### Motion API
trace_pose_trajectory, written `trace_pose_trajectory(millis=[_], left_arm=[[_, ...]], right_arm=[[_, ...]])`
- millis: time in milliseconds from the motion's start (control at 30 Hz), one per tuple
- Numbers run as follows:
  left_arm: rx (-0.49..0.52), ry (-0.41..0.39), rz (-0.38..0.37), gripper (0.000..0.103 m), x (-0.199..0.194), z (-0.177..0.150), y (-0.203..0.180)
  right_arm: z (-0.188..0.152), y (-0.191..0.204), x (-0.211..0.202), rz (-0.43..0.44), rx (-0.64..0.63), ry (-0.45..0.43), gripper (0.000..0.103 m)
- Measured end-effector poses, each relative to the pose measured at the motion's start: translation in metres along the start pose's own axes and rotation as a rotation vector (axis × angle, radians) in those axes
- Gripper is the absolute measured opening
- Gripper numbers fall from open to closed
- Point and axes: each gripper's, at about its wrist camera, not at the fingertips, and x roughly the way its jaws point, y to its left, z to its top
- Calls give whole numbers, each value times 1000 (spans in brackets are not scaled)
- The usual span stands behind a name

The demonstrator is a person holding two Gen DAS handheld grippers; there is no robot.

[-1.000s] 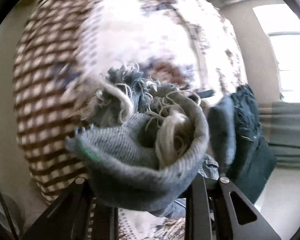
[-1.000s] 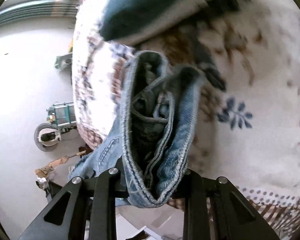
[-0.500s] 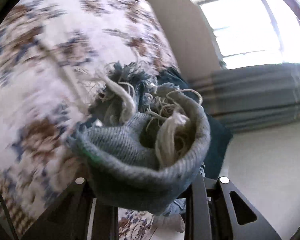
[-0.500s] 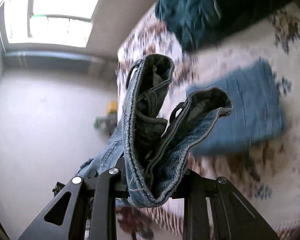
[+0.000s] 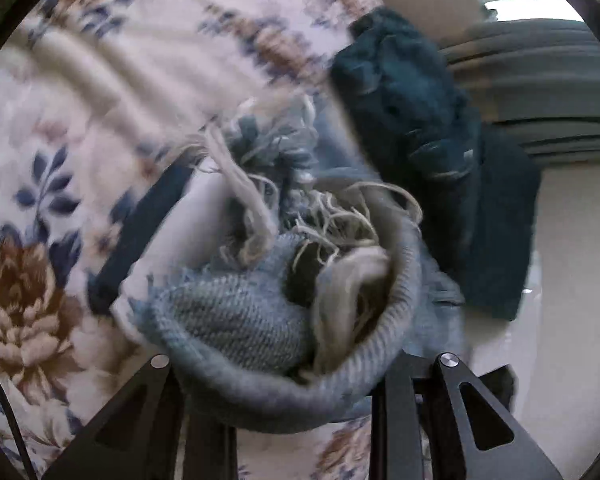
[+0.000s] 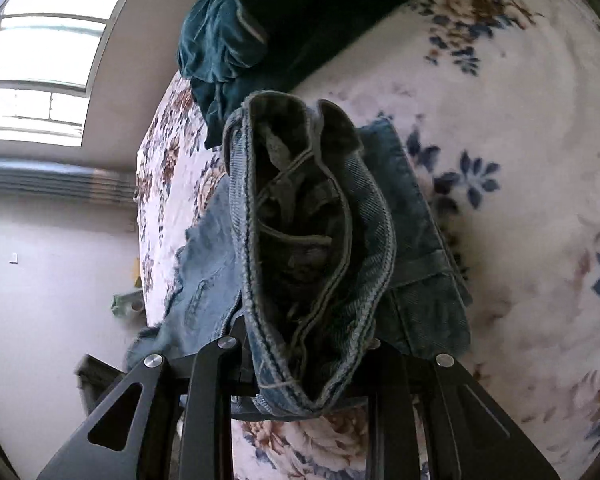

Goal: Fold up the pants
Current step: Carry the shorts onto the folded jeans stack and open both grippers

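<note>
In the left wrist view, the left gripper (image 5: pixel 288 392) is clamped narrowly on a bunched, frayed hem of the pants (image 5: pixel 260 320), pale blue denim with loose white threads spilling out above the fingers. The cloth is held above a floral bedspread (image 5: pixel 60 160), and a dark teal garment (image 5: pixel 440 160) lies beyond it at the upper right, near the bed's edge. In the right wrist view, the right gripper (image 6: pixel 304 380) pinches a folded wad of the pants' waistband (image 6: pixel 300 240), its stitched edges standing up between the black fingers (image 6: pixel 204 420). More denim trails behind the held wad onto the bedspread (image 6: pixel 520 200), touching it. The teal garment (image 6: pixel 260 20) lies past it at the top, and a window (image 6: pixel 48 68) shows at upper left.
</note>
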Motion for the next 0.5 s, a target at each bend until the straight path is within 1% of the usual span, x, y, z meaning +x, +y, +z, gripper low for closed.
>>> trace_pose_trajectory(millis=[33, 67, 100, 167, 200, 233, 267, 300, 333, 400, 433, 467, 500], left_arm=[[-26, 10, -10, 21, 2, -4, 12], [-27, 11, -5, 22, 1, -7, 12], [-15, 17, 6, 24, 0, -10, 13], [23, 40, 56, 26, -6, -12, 0], [59, 68, 104, 28, -9, -13, -12], [110, 86, 157, 37, -13, -15, -25], [188, 94, 234, 47, -15, -19, -42], [256, 81, 293, 70, -20, -25, -56], [314, 58, 337, 78, -26, -32, -68], [404, -3, 407, 80, -38, -47, -88], [448, -38, 449, 87, -45, -55, -97], [495, -64, 501, 88, -49, -61, -106], [537, -78, 542, 88, -54, -67, -113]], right_arm=[[-2, -2, 2, -4, 2, 5, 27], [-3, -4, 5, -11, -4, 6, 27], [-6, -5, 8, -30, -22, 8, 31], [-6, -1, 10, -76, -31, 36, 46], [-5, -9, 18, -103, -29, 50, 62], [-4, -7, 18, -143, -33, 61, 81], [-4, -4, 14, -180, -53, 59, 88], [-5, 2, 6, -214, -87, 42, 91], [-8, 9, -1, -253, -120, 29, 91], [-19, 28, -14, -380, -217, 7, 91], [-27, 40, -20, -470, -281, -8, 91], [-37, 50, -26, -546, -336, -28, 91], [-47, 57, -33, -591, -370, -45, 91]])
